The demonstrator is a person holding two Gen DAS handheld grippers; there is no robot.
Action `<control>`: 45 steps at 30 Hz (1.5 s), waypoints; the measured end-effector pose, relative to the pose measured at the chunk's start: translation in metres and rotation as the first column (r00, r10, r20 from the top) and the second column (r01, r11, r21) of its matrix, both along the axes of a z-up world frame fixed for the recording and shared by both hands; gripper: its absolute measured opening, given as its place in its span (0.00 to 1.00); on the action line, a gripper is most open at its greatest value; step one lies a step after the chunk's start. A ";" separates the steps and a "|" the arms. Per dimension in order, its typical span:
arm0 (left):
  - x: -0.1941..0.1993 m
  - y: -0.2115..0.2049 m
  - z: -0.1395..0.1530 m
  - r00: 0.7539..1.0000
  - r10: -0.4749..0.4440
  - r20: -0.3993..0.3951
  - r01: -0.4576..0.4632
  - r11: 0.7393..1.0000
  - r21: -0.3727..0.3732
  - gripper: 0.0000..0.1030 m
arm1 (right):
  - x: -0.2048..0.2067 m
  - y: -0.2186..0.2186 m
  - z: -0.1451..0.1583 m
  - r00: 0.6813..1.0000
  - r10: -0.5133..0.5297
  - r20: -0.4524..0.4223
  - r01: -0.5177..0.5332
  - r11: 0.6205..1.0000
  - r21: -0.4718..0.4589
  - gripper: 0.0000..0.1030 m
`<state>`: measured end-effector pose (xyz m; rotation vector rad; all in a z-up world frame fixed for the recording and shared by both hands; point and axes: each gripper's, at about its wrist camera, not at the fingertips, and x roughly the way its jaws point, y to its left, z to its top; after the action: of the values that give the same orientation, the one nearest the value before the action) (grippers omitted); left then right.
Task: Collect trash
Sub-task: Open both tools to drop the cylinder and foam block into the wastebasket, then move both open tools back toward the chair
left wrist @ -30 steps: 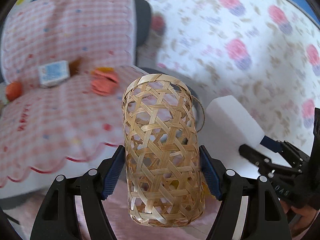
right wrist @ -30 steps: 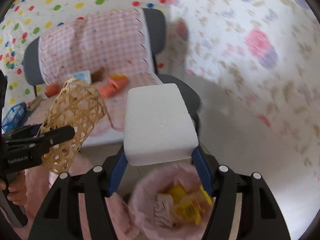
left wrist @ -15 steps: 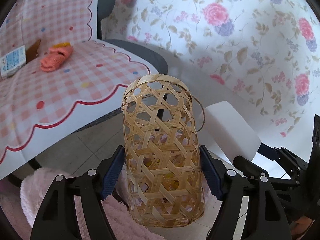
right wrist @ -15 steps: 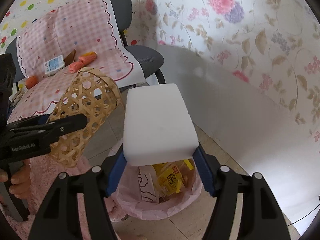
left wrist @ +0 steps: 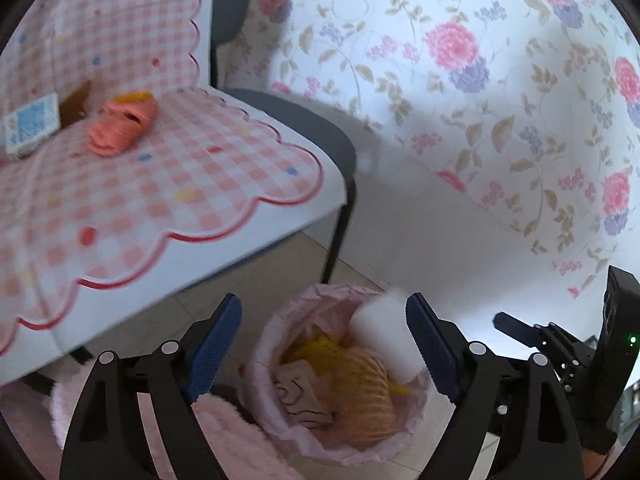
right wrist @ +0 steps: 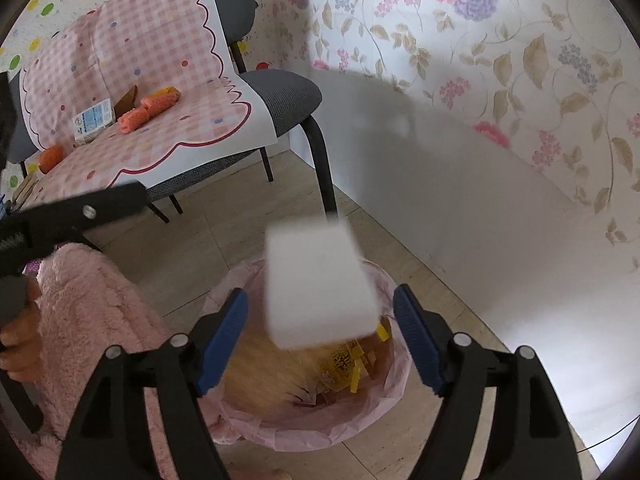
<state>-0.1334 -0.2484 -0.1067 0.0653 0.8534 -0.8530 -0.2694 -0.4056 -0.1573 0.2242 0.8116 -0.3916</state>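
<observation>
Over pink-lined bin (right wrist: 256, 428): both my tools opening, white foam block (right wrist: 320, 288) loose between right tool (right wrist: 320, 336) pads, woven basket (left wrist: 360, 388) inside; left tool (left wrist: 324, 344) empty.

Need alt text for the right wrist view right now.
A white foam block is loose between the opening right gripper pads, above a pink-lined bin of trash. Behind stands a chair with a checked cover.
</observation>
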 end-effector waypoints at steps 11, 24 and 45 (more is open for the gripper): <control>0.003 0.043 0.026 0.991 0.106 0.080 -0.107 0.994 0.015 0.82 | -0.008 0.007 0.032 0.996 0.000 0.086 0.002 1.000 -0.027 0.71; 0.027 0.117 0.055 0.948 0.290 0.129 -0.297 0.954 0.047 0.82 | 0.045 0.049 0.073 0.974 0.160 0.161 -0.153 0.987 -0.052 0.71; 0.150 0.221 0.090 0.838 0.525 0.149 -0.538 0.840 0.065 0.82 | 0.225 0.106 0.119 0.902 0.394 0.175 -0.387 0.919 -0.077 0.34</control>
<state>0.0165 -0.0274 -0.0165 -0.0290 0.7425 -0.2717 -0.0440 -0.2995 -0.0380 0.0546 0.6416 -0.0058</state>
